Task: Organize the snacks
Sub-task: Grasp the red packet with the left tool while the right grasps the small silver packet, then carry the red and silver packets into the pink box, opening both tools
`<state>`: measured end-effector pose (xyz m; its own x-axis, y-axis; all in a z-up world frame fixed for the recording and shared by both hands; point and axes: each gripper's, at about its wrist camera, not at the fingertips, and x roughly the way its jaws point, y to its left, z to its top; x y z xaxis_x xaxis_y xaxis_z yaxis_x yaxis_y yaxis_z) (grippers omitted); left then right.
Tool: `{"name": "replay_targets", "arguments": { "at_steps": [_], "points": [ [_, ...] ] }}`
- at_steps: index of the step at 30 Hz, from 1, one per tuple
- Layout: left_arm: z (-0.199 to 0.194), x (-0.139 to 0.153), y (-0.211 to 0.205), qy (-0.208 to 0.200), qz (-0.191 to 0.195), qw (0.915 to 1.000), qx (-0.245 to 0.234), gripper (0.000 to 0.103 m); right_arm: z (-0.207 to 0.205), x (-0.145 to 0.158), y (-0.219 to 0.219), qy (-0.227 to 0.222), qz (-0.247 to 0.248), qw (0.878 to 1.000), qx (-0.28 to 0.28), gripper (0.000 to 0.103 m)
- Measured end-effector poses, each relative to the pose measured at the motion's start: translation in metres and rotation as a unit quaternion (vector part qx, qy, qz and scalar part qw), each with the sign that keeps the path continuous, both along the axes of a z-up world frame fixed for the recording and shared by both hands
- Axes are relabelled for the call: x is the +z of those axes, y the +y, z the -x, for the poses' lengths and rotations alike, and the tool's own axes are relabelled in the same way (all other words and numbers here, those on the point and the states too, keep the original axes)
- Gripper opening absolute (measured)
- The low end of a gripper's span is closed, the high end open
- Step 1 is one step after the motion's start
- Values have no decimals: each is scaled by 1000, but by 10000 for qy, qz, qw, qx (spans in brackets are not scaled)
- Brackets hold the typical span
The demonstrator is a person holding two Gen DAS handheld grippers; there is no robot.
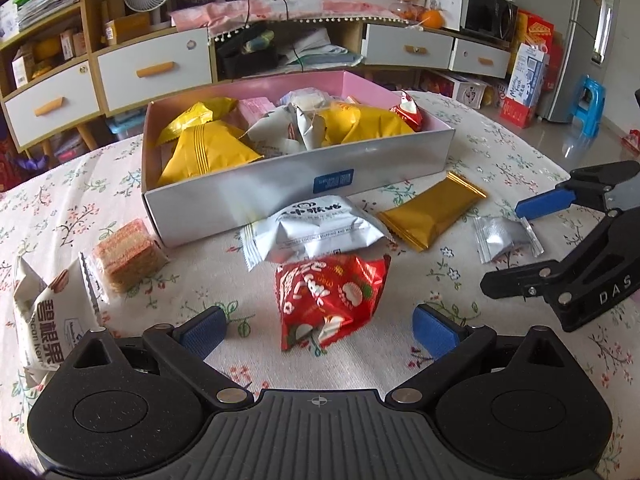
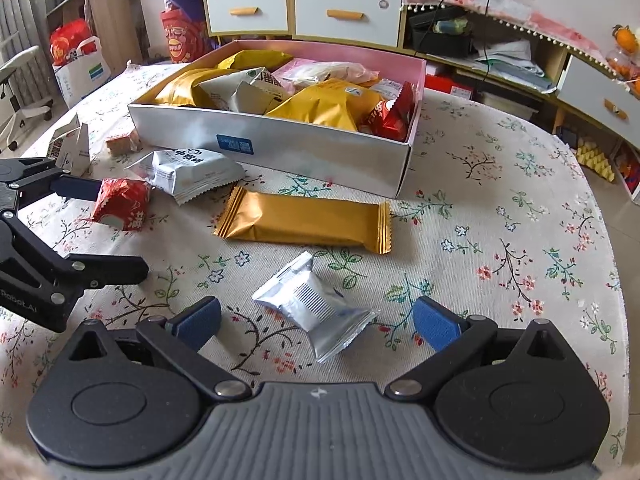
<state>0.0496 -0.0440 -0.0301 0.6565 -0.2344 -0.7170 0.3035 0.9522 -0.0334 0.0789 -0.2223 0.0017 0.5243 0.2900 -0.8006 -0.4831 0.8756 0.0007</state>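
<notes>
both tongs wide: red pack [image 1: 332, 300] dead ahead of left tongs [image 1: 316, 330]; silver pack [image 2: 314, 304] lies diagonal between right tongs [image 2: 316, 322].

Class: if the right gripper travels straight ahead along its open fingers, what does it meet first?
Most likely the small silver packet, lying on the tablecloth between the right gripper's open fingers; beyond it lies the gold wrapper.

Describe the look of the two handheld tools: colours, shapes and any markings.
Both are matte black linkage frames with round pivot housings, silver rivets and a ribbed grey centre plate. Each finger ends in a textured blue pad. The left tool carries white lettering "Robot_AI" on its side; the right tool shows "DAS". No cables or sleeves are visible.
</notes>
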Motion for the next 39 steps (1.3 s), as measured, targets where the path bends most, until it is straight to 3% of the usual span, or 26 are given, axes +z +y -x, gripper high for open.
{"name": "replay_targets", "arguments": {
  "at_steps": [9, 20, 26, 29, 39],
  "points": [
    [1, 7, -7, -171, -37, 9998, -82, 87, 1, 6, 4, -42, -12, 9997, 229, 78],
    [-3, 11, -8, -152, 34, 9999, -23, 50, 4, 11, 11, -42, -11, 9987, 499, 51],
    [-5, 14, -7, -72, 21, 10000, 53, 42, 6, 13, 18, -57, 33, 9978, 666, 35],
    [-7, 17, -7, -21, -28, 9999, 109, 38, 6, 14, 21, -59, 49, 9974, 720, 34],
    [-10, 29, -3, 272, 250, 9988, 335, 37, 7, 22, 26, -22, -165, 9968, 781, 33]
  ]
}}
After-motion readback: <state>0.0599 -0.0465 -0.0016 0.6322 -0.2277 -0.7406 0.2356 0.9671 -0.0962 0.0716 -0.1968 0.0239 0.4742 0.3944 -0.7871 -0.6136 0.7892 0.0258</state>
